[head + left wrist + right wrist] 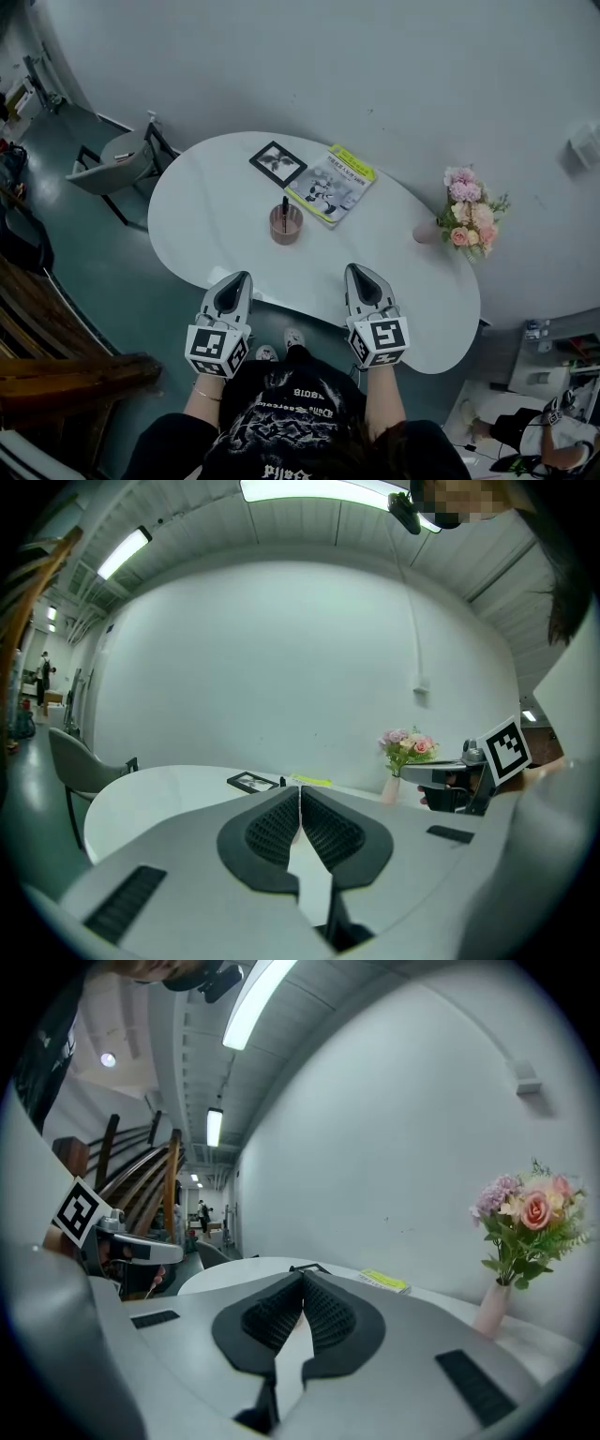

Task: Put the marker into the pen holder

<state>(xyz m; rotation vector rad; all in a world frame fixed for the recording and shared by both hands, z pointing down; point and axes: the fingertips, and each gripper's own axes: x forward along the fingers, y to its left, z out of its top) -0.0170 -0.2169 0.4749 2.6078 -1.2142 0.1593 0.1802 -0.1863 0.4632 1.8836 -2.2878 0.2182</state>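
A pinkish-brown pen holder (286, 226) stands near the middle of the white oval table (206, 211). A black marker (285, 204) stands upright inside it. My left gripper (236, 279) hovers over the table's near edge, in front and to the left of the holder. Its jaws are shut with nothing between them (299, 794). My right gripper (361, 273) hovers at the near edge to the right of the holder. It is also shut and holds nothing (303, 1279). Neither gripper touches the holder or the marker.
Behind the holder lie a black picture frame (277, 163) and a booklet with a yellow-green edge (330, 185). A pink vase of flowers (467, 212) stands at the table's right end. A grey chair (112, 165) sits off the table's left end.
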